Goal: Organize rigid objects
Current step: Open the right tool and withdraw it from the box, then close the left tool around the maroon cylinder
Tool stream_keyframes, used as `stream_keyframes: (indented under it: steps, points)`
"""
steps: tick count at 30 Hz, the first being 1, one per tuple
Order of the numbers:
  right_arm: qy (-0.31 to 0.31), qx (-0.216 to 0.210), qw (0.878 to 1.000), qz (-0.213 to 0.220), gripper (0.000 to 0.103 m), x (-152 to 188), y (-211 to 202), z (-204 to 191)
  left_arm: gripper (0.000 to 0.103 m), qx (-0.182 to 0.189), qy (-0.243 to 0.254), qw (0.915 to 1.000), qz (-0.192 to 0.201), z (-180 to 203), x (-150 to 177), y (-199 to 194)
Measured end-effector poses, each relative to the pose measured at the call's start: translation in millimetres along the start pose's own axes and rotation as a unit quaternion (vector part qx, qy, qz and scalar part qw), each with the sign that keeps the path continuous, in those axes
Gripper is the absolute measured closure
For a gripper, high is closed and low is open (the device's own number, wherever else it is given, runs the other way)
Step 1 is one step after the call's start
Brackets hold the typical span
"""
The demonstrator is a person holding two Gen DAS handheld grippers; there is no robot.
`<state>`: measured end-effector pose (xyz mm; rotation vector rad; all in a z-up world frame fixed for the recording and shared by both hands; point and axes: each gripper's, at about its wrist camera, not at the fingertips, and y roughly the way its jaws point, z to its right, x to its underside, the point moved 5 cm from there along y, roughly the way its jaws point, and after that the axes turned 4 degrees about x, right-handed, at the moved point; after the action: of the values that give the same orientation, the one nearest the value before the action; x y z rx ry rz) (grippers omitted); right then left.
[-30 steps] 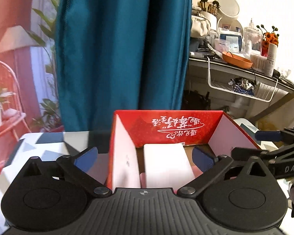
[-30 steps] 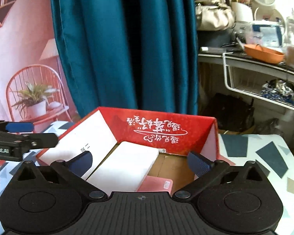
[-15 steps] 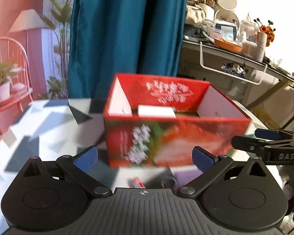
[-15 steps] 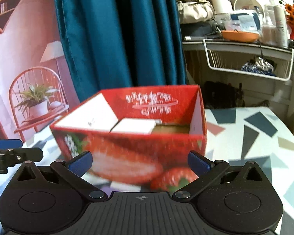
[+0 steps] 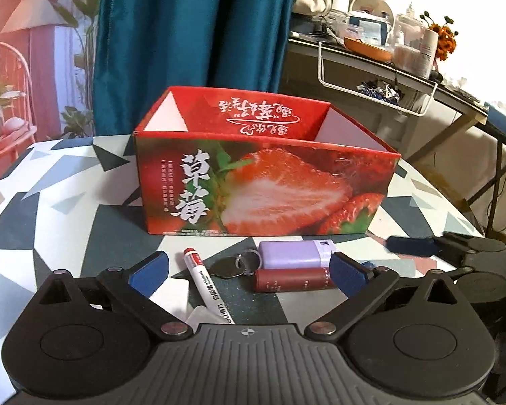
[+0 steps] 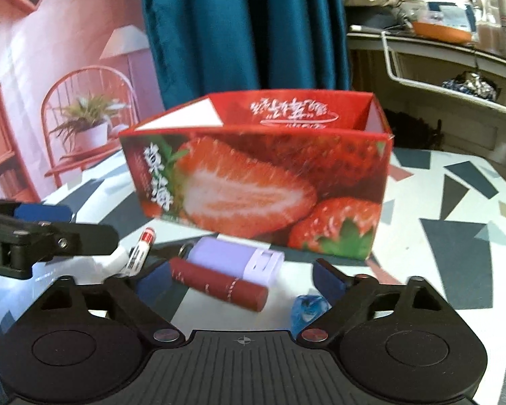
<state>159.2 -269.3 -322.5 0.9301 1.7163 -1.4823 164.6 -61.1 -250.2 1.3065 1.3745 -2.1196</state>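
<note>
Right hand-held gripper (image 6: 243,276), jaws closing with the dark red tube (image 6: 219,282) between them but not yet pinched, should square across the tube, lying at 6 o'clock of the strawberry box (image 6: 253,175) on the worktop (image 6: 455,222); left hand-held gripper (image 5: 249,268) gapes empty.

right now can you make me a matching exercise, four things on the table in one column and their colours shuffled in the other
Things:
1. marker
2. flat case
3. tube
4. box

Colours:
A. dark red all over
B. white body with a red cap
C. red with a strawberry picture
D. lilac

Pairs: 1-B, 2-D, 3-A, 4-C
</note>
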Motion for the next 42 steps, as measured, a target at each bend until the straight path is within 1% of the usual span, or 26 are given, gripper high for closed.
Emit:
stream_keyframes:
  steps: [1, 2, 3, 5, 6, 9, 10, 11, 18, 21, 31, 34, 36, 37, 39, 42]
  points:
    - [-0.003, -0.003, 1.000, -0.004, 0.026, 0.9, 2.2, -1.1, 0.006, 0.002, 0.001, 1.0000, -0.001, 0.1, 0.9, 2.4]
    - [-0.007, -0.006, 1.000, -0.008, 0.029, 2.5, 4.5, -2.3, 0.012, 0.006, 0.001, 1.0000, -0.003, 1.3, 2.2, 4.7]
    - [-0.010, -0.008, 1.000, -0.012, 0.032, 5.0, 6.9, -4.1, 0.015, 0.011, 0.001, 0.9999, -0.007, 4.0, 4.8, 6.5]
    - [-0.012, -0.009, 1.000, -0.020, 0.035, 8.2, 11.1, -4.3, 0.024, 0.019, -0.001, 0.9997, -0.017, 5.6, 6.9, 13.4]
    - [-0.011, -0.008, 1.000, -0.025, 0.037, 10.3, 13.5, -4.0, 0.025, 0.021, 0.000, 0.9996, -0.020, 7.2, 7.9, 15.9]
    - [-0.003, -0.007, 0.999, -0.036, 0.043, 15.5, 19.1, -0.2, 0.035, 0.027, 0.009, 0.9992, -0.027, 12.8, 10.1, 23.7]
    - [-0.002, -0.007, 0.999, -0.038, 0.044, 16.9, 20.5, 0.6, 0.041, 0.032, 0.011, 0.9990, -0.031, 15.1, 10.3, 27.0]
    - [-0.001, -0.008, 0.999, -0.040, 0.045, 18.3, 21.6, 1.2, 0.045, 0.035, 0.012, 0.9987, -0.034, 17.6, 10.5, 29.5]
    - [0.003, -0.015, 0.999, -0.046, 0.053, 21.6, 26.8, 5.3, 0.046, 0.039, 0.007, 0.9979, -0.052, 25.0, 9.1, 50.5]
    - [0.006, -0.016, 0.999, -0.049, 0.057, 22.5, 28.6, 6.9, 0.046, 0.035, -0.001, 0.9971, -0.067, 22.6, 11.6, 59.1]
    - [0.009, -0.021, 0.998, -0.052, 0.064, 23.3, 33.9, 9.1, 0.046, 0.027, -0.013, 0.9943, -0.102, 14.1, 19.5, 79.4]
    - [0.009, -0.022, 0.998, -0.052, 0.069, 23.2, 34.3, 8.7, 0.046, 0.032, -0.019, 0.9938, -0.105, 12.5, 19.0, 84.4]
    - [0.010, -0.023, 0.998, -0.052, 0.073, 22.8, 35.0, 9.6, 0.050, 0.039, -0.021, 0.9934, -0.106, 13.2, 18.9, 85.5]
    - [0.011, -0.024, 0.998, -0.052, 0.074, 22.8, 35.1, 10.6, 0.052, 0.044, -0.019, 0.9931, -0.107, 14.4, 18.9, 85.7]
    - [0.014, -0.023, 0.998, -0.053, 0.074, 22.7, 35.8, 11.9, 0.052, 0.044, -0.012, 0.9930, -0.109, 16.0, 19.0, 85.9]
    - [0.016, -0.021, 0.998, -0.052, 0.073, 21.7, 36.6, 13.8, 0.053, 0.047, -0.017, 0.9927, -0.109, 14.9, 18.5, 87.2]
